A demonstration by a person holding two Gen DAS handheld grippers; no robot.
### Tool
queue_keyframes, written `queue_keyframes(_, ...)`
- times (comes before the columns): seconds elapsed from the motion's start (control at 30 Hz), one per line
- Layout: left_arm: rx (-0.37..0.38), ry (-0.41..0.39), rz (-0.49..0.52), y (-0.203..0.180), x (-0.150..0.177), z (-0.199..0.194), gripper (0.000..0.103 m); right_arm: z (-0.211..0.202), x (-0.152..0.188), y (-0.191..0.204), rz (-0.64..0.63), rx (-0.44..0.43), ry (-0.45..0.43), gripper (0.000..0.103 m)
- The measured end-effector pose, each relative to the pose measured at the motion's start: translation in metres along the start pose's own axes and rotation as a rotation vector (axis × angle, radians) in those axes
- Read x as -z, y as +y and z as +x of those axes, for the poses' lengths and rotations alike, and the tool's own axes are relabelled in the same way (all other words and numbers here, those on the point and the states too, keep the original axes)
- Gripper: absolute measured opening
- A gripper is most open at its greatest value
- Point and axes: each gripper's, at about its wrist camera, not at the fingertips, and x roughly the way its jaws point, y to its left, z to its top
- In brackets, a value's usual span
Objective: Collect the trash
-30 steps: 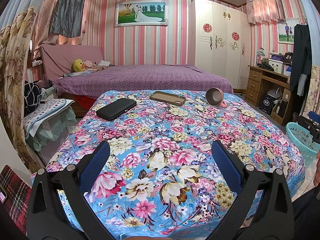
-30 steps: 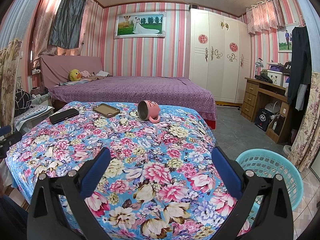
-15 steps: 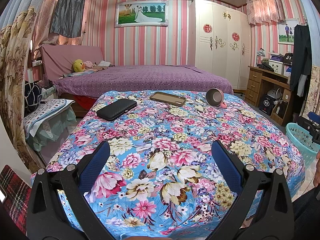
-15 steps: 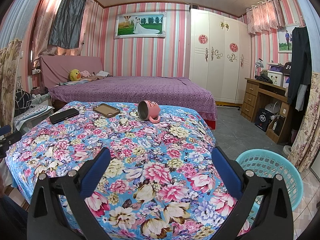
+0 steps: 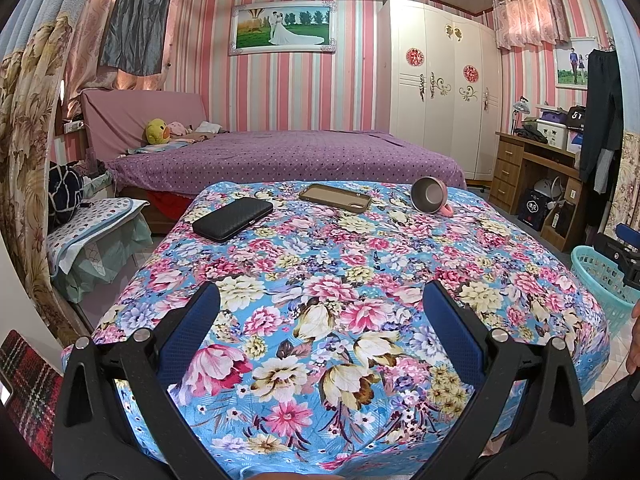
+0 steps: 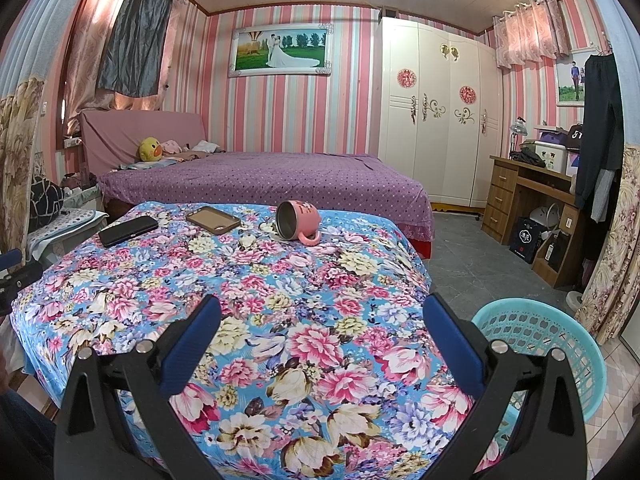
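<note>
Pink mug (tipped on its side) on floral cloth, beside turquoise basket

Both wrist views face across the floral table toward the bed

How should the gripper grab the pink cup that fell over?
The pink cup lies on its side, mouth facing the camera, handle down on the floral cloth. Probably best: right gripper comes from above, closing across the round body.
</note>
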Motion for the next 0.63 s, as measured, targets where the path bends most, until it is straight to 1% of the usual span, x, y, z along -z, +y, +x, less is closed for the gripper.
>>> queue_keyframes(0.2,0.007,0.005,-0.006,0.0005,0.0003,0.0,0.098,0.0004,0.0008,-0.0002,-0.002,-0.002,0.0,0.098)
queue_keyframes(0.47,-0.015,0.004,0.016,-0.002,0.0,0.0007,0.098,0.0014,0.0024,0.0008,-0.003,-0.001,-0.001,0.098)
queue_keyframes(0.63,-0.014,0.014,-0.002,0.0009,-0.0008,0.003,0.098,0.002,0.0027,0.0006,-0.002,-0.001,0.001,0.098)
